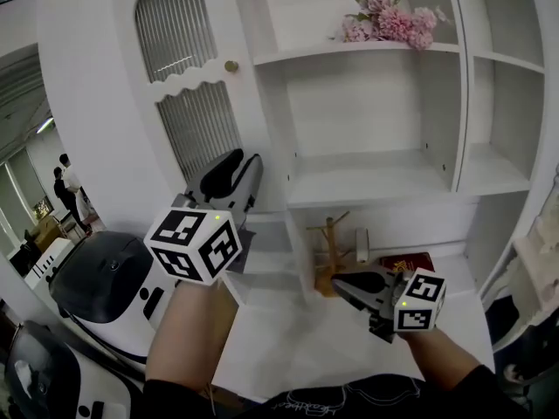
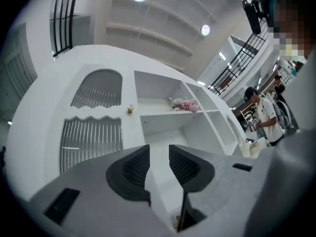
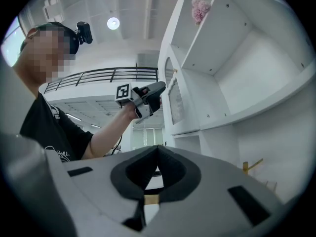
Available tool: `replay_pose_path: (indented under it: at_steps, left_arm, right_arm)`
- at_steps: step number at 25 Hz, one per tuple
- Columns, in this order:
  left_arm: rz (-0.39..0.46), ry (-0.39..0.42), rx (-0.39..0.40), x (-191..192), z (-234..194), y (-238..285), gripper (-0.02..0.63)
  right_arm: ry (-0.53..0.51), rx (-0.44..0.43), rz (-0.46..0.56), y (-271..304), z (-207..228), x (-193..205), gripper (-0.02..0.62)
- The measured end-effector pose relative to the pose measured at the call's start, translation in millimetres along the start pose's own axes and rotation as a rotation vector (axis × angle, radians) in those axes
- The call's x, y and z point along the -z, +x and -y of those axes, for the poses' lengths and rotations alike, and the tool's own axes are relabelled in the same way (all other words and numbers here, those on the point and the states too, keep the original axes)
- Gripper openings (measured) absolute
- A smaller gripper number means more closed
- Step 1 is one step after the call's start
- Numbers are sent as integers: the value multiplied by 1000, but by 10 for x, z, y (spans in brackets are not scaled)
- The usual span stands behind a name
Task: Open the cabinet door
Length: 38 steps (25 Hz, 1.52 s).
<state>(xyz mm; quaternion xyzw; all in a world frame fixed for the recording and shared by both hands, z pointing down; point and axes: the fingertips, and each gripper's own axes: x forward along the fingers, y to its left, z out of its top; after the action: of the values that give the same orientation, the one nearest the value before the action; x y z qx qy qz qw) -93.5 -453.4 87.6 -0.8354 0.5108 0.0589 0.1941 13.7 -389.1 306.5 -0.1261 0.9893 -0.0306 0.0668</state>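
L claw (image 1: 238, 168) open & empty, below cabinet door (image 1: 188, 120) knob (image 1: 231, 65), not touching.

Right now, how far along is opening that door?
Nothing looks done: the door sits shut. In hand: the left hand-held gripper hovers below the knob, jaws apart, empty. The right hand-held gripper hangs low, shut. Left: grip the knob and swing the door open.

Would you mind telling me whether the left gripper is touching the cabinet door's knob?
Apart. The left gripper view shows the knob well above the left gripper's open, empty jaws.
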Motion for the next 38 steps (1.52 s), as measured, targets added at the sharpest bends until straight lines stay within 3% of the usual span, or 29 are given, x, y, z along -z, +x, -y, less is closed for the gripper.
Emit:
replay_pose_path:
  at_steps: [5, 12, 16, 30, 38]
  left_arm:
    - [54, 130, -31, -345, -339, 393, 110]
    - [124, 157, -71, -692, -646, 722, 121]
    - [137, 218, -92, -767, -739, 895, 123]
    - [165, 247, -108, -890, -834, 1077, 99]
    - [138, 251, -136, -864, -839, 1068, 87]
  right_arm:
    - [-29, 56, 9, 58, 109, -142, 5]
    - [-80, 118, -28, 70, 154, -184, 5]
    - [-102, 157, -41, 13, 212, -206, 5]
    - [-61, 227, -62, -189, 252, -81, 5]
    - [-43, 228, -45, -322, 155, -62, 5]
